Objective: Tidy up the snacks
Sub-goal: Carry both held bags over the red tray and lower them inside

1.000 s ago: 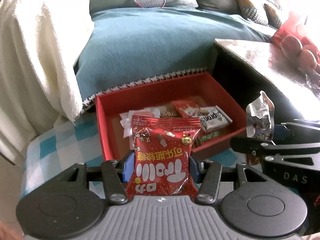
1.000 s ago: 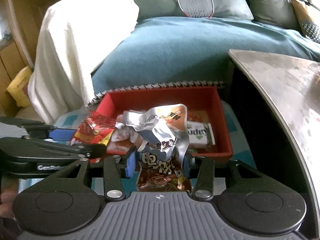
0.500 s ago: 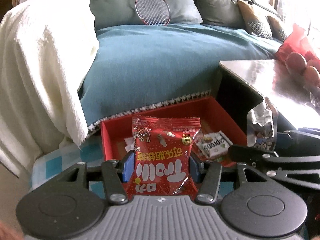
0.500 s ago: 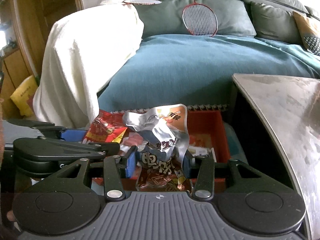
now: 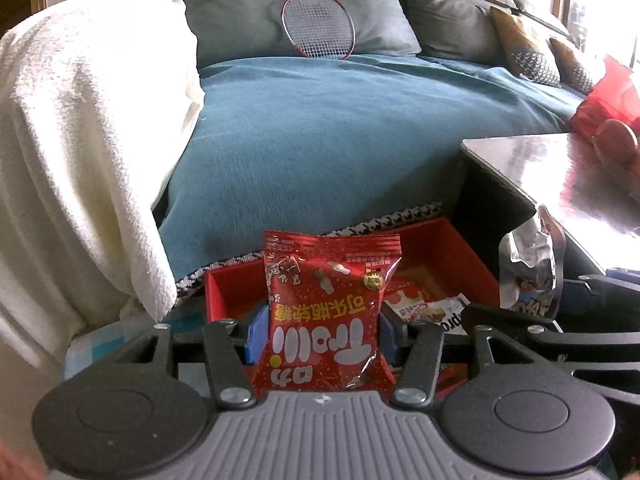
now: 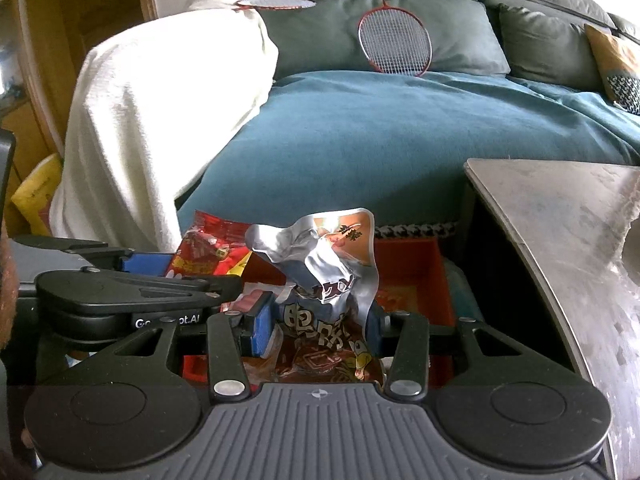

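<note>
Item: two snack packets, held above the red box (image 5: 448,248).
You are clamping the red packet (image 5: 326,316) in your left gripper (image 5: 320,330) and the silver packet (image 6: 320,280) in your right gripper (image 6: 318,322); keep both upright while carrying.

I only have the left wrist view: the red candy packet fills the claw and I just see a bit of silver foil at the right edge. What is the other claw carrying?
Observer: The right claw is shut on a crumpled silver foil snack bag with a brown printed front.
Operator: Is that bag sealed?
Observer: Its top is torn open and curls upward, silver lining showing.
Operator: Anything to the left of my sofa view?
Observer: A yellow bag lies beside wooden furniture, past the white blanket.
</note>
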Available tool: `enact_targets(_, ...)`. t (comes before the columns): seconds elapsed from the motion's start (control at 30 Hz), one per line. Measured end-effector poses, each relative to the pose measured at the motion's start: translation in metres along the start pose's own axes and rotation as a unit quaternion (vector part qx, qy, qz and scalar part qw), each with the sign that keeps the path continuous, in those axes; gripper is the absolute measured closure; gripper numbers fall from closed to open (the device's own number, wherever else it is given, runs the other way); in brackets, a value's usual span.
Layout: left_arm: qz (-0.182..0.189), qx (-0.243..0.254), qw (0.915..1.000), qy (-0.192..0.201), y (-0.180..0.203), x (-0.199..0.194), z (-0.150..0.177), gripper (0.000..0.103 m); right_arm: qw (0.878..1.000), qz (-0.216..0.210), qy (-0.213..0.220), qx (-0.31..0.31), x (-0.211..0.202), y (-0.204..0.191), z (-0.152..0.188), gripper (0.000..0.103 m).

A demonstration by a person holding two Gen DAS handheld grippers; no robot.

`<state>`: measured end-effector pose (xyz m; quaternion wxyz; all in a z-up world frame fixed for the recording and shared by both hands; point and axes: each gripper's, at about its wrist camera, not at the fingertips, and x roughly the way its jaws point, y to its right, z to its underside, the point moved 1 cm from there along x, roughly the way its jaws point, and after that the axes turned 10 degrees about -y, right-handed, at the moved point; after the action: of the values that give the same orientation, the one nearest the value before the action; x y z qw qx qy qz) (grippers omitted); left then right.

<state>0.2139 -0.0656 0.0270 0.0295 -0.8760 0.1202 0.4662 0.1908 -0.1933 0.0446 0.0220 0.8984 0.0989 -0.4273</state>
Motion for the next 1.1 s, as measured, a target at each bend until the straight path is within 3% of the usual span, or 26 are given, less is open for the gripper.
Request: enact_targets(1.1,-0.031,-0.002,0.9984,-0.047,0.008,0.065,-0.012,0.055,0.997,0.03,-0.076,0.007,0.068,0.019,-0.02,0.049)
